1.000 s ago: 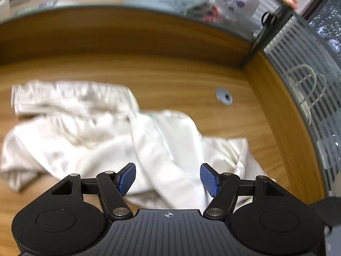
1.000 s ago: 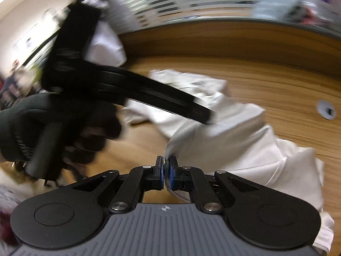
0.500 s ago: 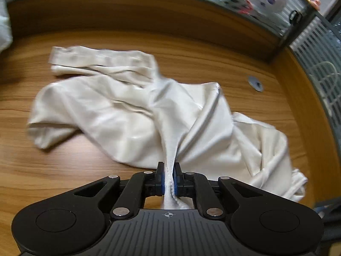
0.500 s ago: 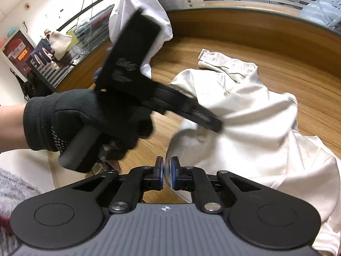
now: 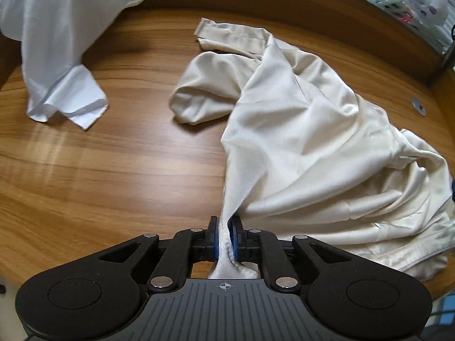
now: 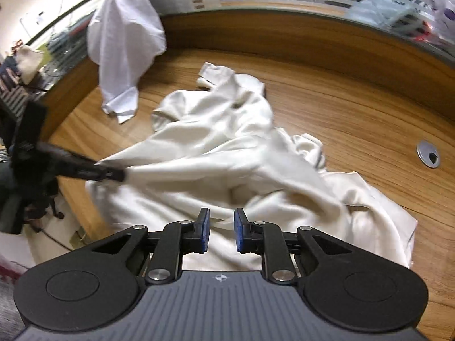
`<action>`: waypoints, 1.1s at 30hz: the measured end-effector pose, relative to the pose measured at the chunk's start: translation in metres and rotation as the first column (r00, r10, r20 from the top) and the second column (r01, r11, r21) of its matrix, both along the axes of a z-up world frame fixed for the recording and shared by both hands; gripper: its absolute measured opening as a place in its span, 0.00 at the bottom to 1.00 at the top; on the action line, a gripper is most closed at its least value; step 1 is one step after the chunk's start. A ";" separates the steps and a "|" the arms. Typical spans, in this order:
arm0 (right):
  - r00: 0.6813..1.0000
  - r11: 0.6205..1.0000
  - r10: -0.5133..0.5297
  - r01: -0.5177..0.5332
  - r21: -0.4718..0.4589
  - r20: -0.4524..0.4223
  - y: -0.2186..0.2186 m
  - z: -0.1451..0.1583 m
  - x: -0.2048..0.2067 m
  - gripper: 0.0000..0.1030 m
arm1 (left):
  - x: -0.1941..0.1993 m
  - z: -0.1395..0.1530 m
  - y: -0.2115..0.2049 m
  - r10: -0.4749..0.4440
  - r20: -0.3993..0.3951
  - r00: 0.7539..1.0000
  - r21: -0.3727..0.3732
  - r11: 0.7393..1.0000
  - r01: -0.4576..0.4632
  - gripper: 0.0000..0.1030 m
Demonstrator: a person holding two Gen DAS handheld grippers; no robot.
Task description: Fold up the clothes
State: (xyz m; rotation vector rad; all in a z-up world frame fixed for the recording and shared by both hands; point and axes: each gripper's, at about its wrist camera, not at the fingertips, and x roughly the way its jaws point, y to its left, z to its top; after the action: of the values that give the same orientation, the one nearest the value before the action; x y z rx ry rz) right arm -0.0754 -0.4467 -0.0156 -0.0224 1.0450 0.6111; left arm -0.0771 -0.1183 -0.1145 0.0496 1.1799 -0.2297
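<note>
The left gripper (image 5: 224, 237) has its two blue-padded fingers (image 5: 215, 241) pressed together on a narrow fold of the crumpled cream satin garment (image 5: 307, 142). The pinched cloth passes between the pads and continues down behind them toward the grey ribbed body of the tool. From this point the fabric rises as a stretched ridge and spreads to the right and away, where the rest of the garment lies in loose folds on the round wooden table with a raised wooden rim (image 5: 113, 176). One end, with a flat hem or cuff, points to the far side of the table.

The right gripper (image 6: 221, 233) has its blue pads (image 6: 204, 234) parted by a narrow gap, and nothing is between them. It is above the near edge of the same cream garment (image 6: 216, 147), and I cannot tell if the fingertips touch the cloth. In this view the left gripper (image 6: 113, 174) appears at the left, blurred, gripping a drawn-out corner of the garment near the table edge.

A second, plain white cloth (image 5: 57, 42) hangs over the table rim at the far left, and its lower end rests on the wood, apart from the cream garment. A small round grey cable grommet (image 6: 428, 153) sits in the table surface to the right. No container is seen, and no writing can be read; the things behind the glass partition are too blurred to name.
</note>
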 end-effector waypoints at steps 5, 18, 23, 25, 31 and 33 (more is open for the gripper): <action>1.000 0.999 0.012 -0.012 -0.041 -0.006 0.003 -0.015 0.012 0.27 | -0.010 0.015 -0.014 -0.083 0.111 0.990 0.003 0.997 0.083 0.47; 0.995 0.991 0.096 -0.098 -0.093 -0.024 0.037 -0.037 0.042 0.34 | -0.005 0.005 -0.108 -0.443 0.176 0.879 -0.010 0.892 0.452 0.58; 0.997 0.993 0.071 -0.074 -0.089 -0.035 0.027 -0.039 0.051 0.35 | 0.004 -0.012 -0.137 -0.530 0.140 0.837 0.035 0.847 0.530 0.60; 0.998 0.995 0.055 -0.058 -0.079 -0.043 0.022 -0.039 0.054 0.37 | 0.009 -0.018 -0.146 -0.541 0.119 0.832 0.073 0.841 0.537 0.55; 0.996 1.000 0.028 -0.029 -0.009 -0.080 0.014 -0.042 0.062 0.37 | 0.036 -0.004 -0.146 -0.486 0.148 0.862 0.030 0.873 0.487 0.13; 0.995 1.000 0.019 -0.018 0.013 -0.093 0.017 -0.045 0.066 0.37 | 0.045 0.004 -0.144 -0.465 0.153 0.872 0.009 0.883 0.469 0.12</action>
State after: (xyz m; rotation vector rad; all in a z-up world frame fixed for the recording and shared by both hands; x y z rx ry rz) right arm -0.0095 -0.4296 -0.0610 0.0074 1.1326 0.6403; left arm -0.0317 -0.2628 -0.1103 0.3261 0.9979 -0.6611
